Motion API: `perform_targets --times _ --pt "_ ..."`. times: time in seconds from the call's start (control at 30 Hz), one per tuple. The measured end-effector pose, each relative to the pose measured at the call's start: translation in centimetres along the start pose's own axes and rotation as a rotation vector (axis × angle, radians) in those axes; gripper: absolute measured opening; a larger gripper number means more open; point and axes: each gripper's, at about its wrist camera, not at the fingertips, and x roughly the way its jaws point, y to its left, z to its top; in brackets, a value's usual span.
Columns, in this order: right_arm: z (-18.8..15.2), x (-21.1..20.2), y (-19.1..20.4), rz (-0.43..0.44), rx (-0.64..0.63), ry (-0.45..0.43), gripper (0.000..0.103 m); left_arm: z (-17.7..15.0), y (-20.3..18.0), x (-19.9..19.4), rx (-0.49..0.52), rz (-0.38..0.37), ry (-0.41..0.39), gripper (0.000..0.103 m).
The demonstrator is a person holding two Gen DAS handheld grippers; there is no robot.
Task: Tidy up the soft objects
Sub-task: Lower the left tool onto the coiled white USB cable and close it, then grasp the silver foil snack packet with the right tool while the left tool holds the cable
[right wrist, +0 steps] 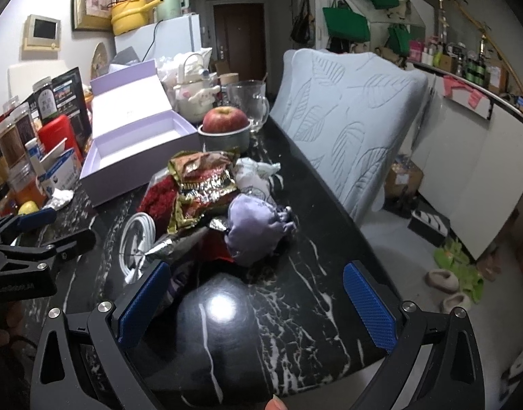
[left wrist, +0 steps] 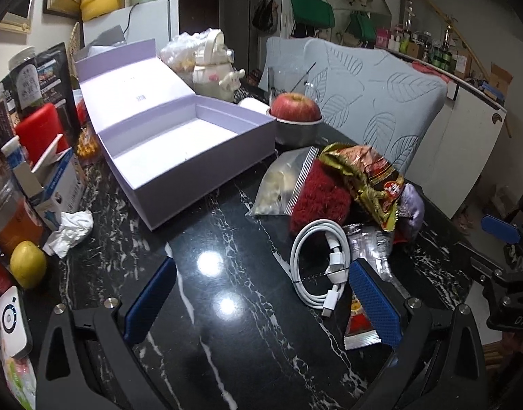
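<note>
Both claws hang wide apart over the black marbled bench, holding nothing: the left claw near the bench's front edge, the right claw further along that same edge toward the chair side.

The soft things lie in 1 heap near the middle of the bench: a red fuzzy piece, a lilac cloth pouch, crumpled snack wrappers on top and a zip bag leaning against the heap. A coiled white cable touches the heap's front. The open lilac box, empty, sits just beside the heap toward the far left corner and looks the likely place for them, though that is a guess.

To do the pick well, take 1 item at a time, starting with the pouch, which lies free at the heap's chair side. Come down steeply, pinch a bunched fold rather than a flat edge, and lift slowly so the wrappers and cable do not drag along. Keep clear of the apple in its bowl behind.
</note>
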Motion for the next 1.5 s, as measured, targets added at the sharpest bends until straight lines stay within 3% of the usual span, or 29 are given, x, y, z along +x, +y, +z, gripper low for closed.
perform_targets --times 0.5,0.73,0.97,1.17,1.5 --pt "-0.7 2.6 -2.9 -0.017 0.054 0.057 0.103 0.6 -1.9 5.2 0.027 -0.061 0.118 0.103" --pt "-0.7 3.2 -3.6 -0.009 0.067 0.071 0.103 1.2 -1.3 6.9 -0.024 -0.096 0.168 0.103" --pt "-0.2 3.6 -3.7 -0.005 0.075 0.071 0.103 1.1 -1.8 7.8 -0.031 -0.140 0.197 0.083" --pt "-0.1 3.8 -3.9 -0.003 0.084 0.076 0.103 0.5 -3.0 6.9 0.037 -0.162 0.182 0.050" --pt "-0.4 3.4 -2.7 -0.007 0.048 0.075 0.103 0.0 -1.3 5.5 -0.002 -0.173 0.164 0.050"
